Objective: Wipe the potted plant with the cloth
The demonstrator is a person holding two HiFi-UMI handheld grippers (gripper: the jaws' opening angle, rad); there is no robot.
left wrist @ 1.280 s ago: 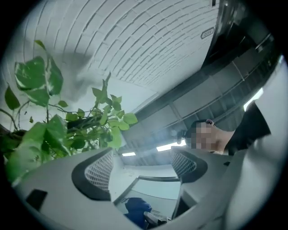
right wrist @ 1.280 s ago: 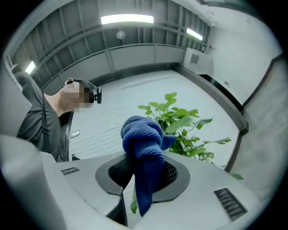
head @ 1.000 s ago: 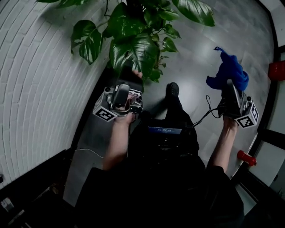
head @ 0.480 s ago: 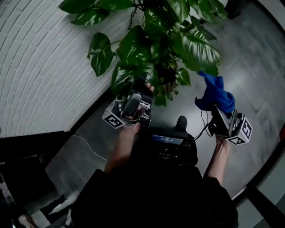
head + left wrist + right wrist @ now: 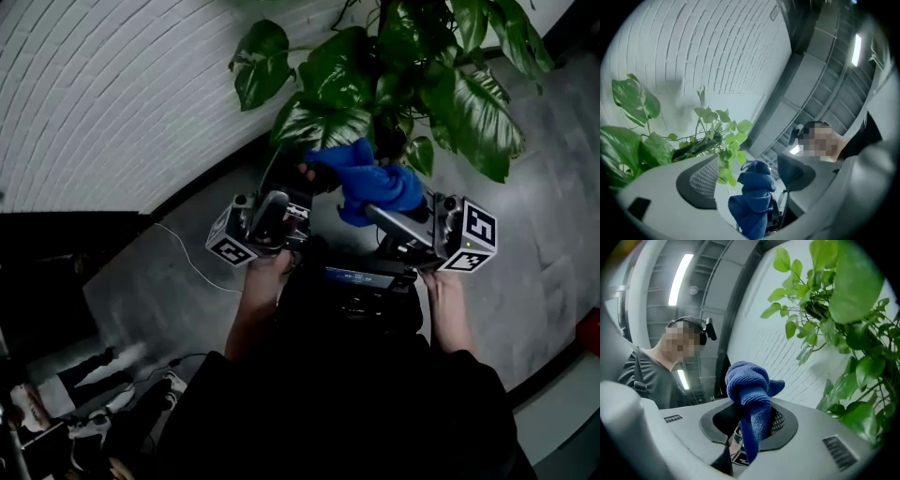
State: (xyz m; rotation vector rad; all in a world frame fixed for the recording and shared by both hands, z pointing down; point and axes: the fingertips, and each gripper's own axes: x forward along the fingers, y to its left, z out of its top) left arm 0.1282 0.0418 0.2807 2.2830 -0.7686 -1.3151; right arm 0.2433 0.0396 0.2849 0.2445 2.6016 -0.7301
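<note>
Two kinds of surface frame the room: a white-painted brick wall (image 5: 112,94) running up the left of the head view, and a grey floor (image 5: 525,262) spreading to the right. A black skirting strip (image 5: 202,190) lies along their join. A thin white cable (image 5: 192,267) trails over the floor near the wall. Both gripper views tilt upward onto a grey panelled ceiling with a lit strip lamp (image 5: 679,277).

The potted plant (image 5: 337,94) stands by the wall at the top of the head view. Its broad glossy leaves spread over the floor, and its pot is mostly lost beneath them.

The person's forearms reach forward side by side, and both tools aim up and towards the foliage. The left hand (image 5: 267,267) grips the handle of the left tongs (image 5: 746,180), whose jaws stand wide apart with their pads pressing on nothing. The right hand (image 5: 436,281) carries the right tongs (image 5: 749,423), which are clamped on the blue cloth (image 5: 370,183). Most of the cloth is bunched into a knot above the jaws, with a tail hanging down between them.

In the head view the two tools sit close together, and the cloth lies just beside the left jaws. It sits against the plant's lowest leaves, though whether it touches them cannot be told. In the left gripper view the cloth rises in the gap between the open jaws, with slender green stems behind it.
</note>
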